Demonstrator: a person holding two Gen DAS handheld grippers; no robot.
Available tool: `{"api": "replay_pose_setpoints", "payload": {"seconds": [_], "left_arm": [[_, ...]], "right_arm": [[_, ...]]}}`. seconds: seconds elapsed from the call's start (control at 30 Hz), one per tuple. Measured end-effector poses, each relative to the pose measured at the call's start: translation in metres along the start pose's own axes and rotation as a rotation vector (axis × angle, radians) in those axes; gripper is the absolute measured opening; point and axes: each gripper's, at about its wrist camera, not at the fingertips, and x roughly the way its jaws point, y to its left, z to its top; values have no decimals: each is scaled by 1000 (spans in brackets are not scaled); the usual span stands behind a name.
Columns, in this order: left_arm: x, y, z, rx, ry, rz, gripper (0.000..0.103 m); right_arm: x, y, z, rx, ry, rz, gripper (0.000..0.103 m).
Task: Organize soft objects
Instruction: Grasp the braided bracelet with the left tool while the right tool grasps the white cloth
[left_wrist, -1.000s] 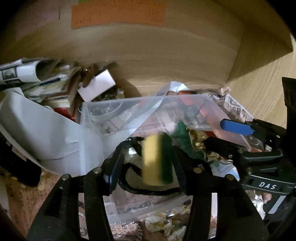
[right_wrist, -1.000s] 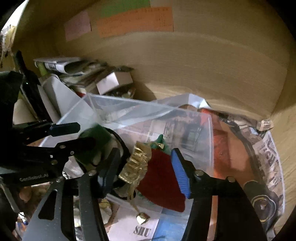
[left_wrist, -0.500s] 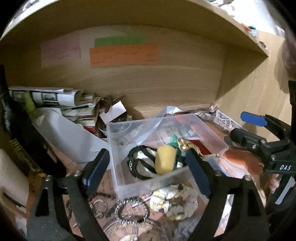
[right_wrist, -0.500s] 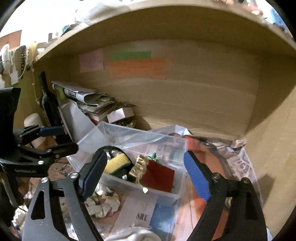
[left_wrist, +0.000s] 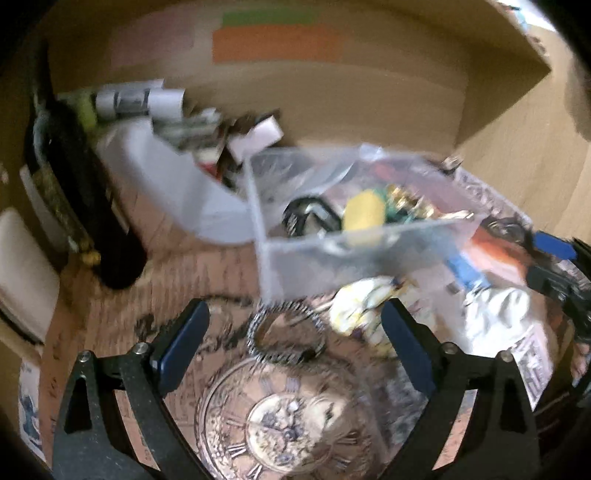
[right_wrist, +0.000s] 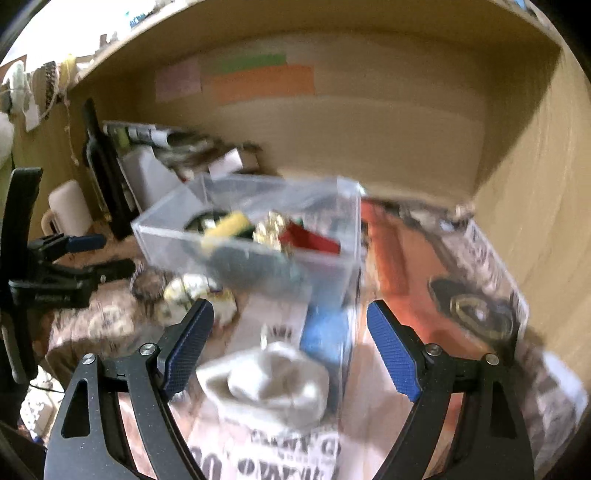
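Both fisheye views look forward and downward along their own tongs, into a wooden alcove above a cluttered desk (left_wrist: 110, 314). The left wrist view sits lower and left, close over the clock-print paper (left_wrist: 284, 421). The right wrist view sits right, near a white sock (right_wrist: 269, 384). Both share the clear plastic box (left_wrist: 354, 258) (right_wrist: 258, 266) and the orange note (left_wrist: 277, 42) (right_wrist: 266, 83) on the back wall.

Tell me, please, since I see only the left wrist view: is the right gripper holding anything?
Observer: No. The right gripper is open, and a white sock lies untouched between its fingers.
Operator: What is beside the gold item?
Observer: A flat red piece, inside the clear box next to the gold trinket.
Operator: And by the dark bottle?
Observer: A white mug stands near the dark bottle.
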Motion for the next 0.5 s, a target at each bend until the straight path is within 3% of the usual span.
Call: {"api": "replay_pose_setpoints", "payload": {"seconds": [0.27,0.5], "left_arm": [[37,14,-23,-45,127,17,95],[54,19,-25,-55,156,31,95]], "right_arm": [[13,-8,-30,71,115,36,83],[27,-8,-41,108,160,85,82]]}}
